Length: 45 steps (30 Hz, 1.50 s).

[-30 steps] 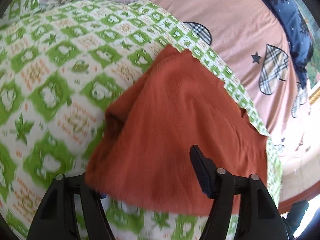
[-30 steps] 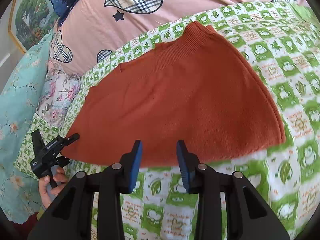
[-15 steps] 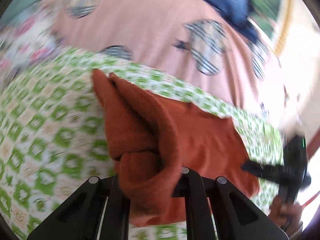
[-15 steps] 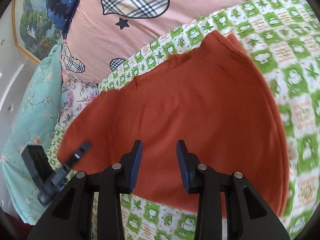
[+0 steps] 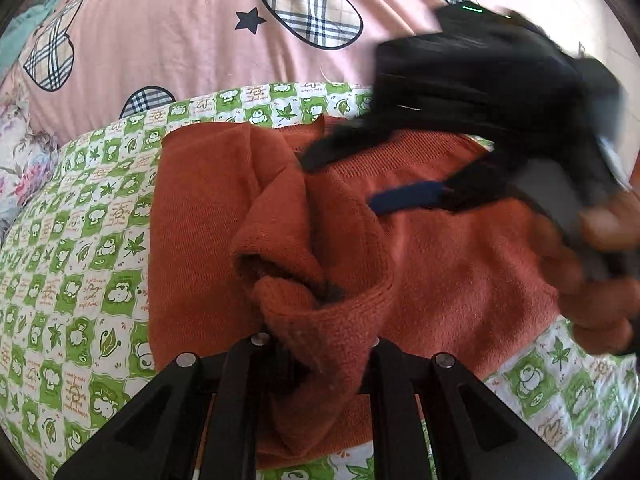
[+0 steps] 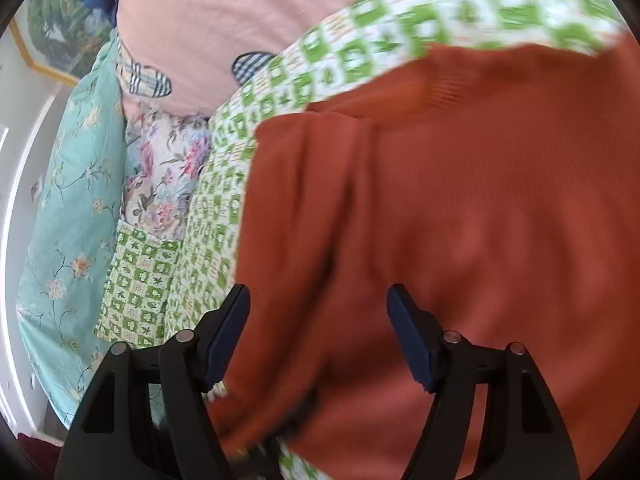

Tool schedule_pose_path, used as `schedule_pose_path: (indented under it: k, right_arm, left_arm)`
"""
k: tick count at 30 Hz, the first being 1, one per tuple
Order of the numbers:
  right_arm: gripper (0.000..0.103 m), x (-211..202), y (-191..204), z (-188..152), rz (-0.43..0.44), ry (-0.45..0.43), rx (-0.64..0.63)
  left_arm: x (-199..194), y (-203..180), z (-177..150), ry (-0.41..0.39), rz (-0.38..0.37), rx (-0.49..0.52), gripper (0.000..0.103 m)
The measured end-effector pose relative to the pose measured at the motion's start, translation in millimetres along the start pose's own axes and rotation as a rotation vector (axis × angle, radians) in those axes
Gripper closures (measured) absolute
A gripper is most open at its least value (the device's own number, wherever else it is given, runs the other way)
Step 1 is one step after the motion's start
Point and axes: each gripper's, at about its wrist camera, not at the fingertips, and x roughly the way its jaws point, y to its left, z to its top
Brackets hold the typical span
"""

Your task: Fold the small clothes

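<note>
Both grippers over rust sweater (image 5: 460, 264): left jaws pinching bunched edge, right jaws spread.

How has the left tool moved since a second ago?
Yes. The left tool, shut on the garment, has carried its edge rightward across the checked sheet, toward the right tool.

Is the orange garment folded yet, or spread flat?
Partly folded: the left gripper holds a bunched corner of the orange garment over the rest, which lies flat.
</note>
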Motion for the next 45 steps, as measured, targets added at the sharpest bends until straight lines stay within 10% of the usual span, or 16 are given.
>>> schedule_pose_path:
  k: [2, 5, 18, 33, 37, 41, 45]
  right_arm:
    - [0.032, 13, 7, 10, -0.027, 0.006, -0.038]
    - [0.087, 21, 14, 19, -0.093, 0.024, -0.080]
    - [0.090, -140, -31, 0, -0.219, -0.173, -0.119]
    - [0.091, -159, -118, -26, -0.328, -0.204, -0.009]
    - [0.084, -169, -111, -34, -0.340, -0.224, 0.010]
    - [0.022, -180, -101, -45, -0.335, -0.266, 0.002]
    - [0.022, -171, -97, -52, -0.313, -0.210, -0.005]
  left_arm:
    - [-2, -6, 1, -0.007, 0.015, 0.027, 0.092]
    - [-7, -13, 2, -0.019, 0.032, 0.069, 0.092]
    - [-34, -82, 56, -0.070, -0.234, 0.063, 0.092]
    - [47, -148, 50, 0.109, -0.337, 0.054, 0.085]
    - [39, -140, 46, 0.128, -0.384, 0.053, 0.067]
    - [18, -117, 40, 0.145, -0.442, 0.007, 0.040]
    - [-9, -77, 36, 0.133, -0.464, -0.051, 0.023]
